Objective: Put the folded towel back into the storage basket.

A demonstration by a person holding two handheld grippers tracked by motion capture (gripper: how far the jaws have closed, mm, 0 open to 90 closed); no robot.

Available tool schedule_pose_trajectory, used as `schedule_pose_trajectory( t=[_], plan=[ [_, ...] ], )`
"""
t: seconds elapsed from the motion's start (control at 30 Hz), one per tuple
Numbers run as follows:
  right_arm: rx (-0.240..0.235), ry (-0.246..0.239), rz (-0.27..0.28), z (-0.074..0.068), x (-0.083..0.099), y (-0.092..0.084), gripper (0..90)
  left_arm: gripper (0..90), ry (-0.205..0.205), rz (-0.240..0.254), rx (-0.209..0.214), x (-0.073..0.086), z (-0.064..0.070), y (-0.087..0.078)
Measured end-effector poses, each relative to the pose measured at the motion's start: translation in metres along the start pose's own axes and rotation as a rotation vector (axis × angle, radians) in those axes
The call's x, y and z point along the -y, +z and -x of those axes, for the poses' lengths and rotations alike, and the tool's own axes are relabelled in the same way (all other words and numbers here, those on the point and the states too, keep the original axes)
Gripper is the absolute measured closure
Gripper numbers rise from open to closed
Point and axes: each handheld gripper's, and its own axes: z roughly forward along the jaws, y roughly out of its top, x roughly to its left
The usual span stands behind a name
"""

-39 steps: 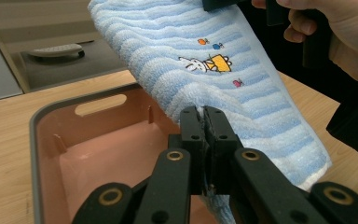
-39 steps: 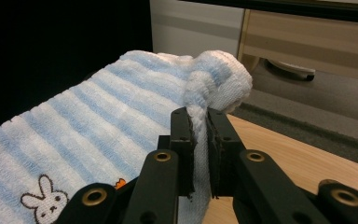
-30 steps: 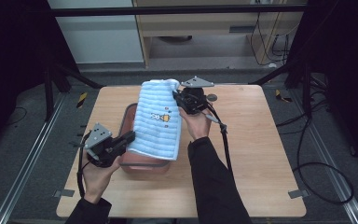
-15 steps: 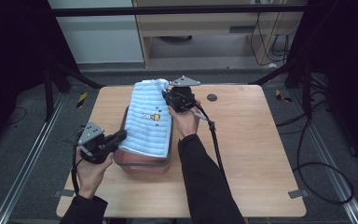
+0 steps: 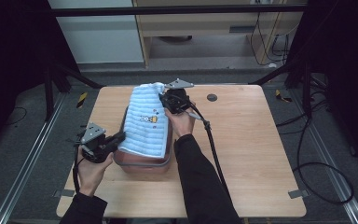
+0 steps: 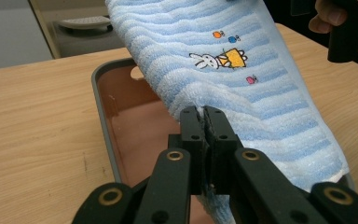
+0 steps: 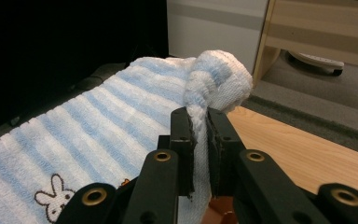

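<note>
A light blue striped towel (image 5: 147, 122) with a small rabbit picture is stretched over a reddish-brown tray (image 5: 142, 164) with a grey rim on the wooden table. My left gripper (image 5: 120, 138) is shut on the towel's near left corner (image 6: 193, 100), just above the tray's inside (image 6: 135, 116). My right gripper (image 5: 166, 99) is shut on the towel's far corner, which bunches up above its jaws (image 7: 216, 77). The towel (image 7: 88, 135) slopes down from the right gripper (image 7: 199, 122) toward the left gripper (image 6: 204, 117).
The wooden table (image 5: 256, 140) has bare room to the right of the tray, with a round dark grommet (image 5: 211, 97) near its far edge. The right gripper's cable (image 5: 213, 149) trails along the forearm. Metal frame rails stand on the floor at both sides.
Both hands have carried the towel to the left and down over the tray. The towel now hangs lower and covers more of the tray.
</note>
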Motion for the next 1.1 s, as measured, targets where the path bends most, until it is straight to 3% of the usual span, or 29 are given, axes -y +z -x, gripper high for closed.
schedule_pose_trajectory(
  t=[0.63,1.1],
  plan=[
    [-0.001,-0.007,-0.055,0.001,0.025,0.017,82.3,87.2,0.032,-0.091,-0.027,0.019,-0.001,0.017],
    [-0.012,-0.011,-0.095,-0.003,0.042,0.025,82.2,87.3,0.048,-0.142,-0.038,0.033,-0.001,0.019]
  ],
)
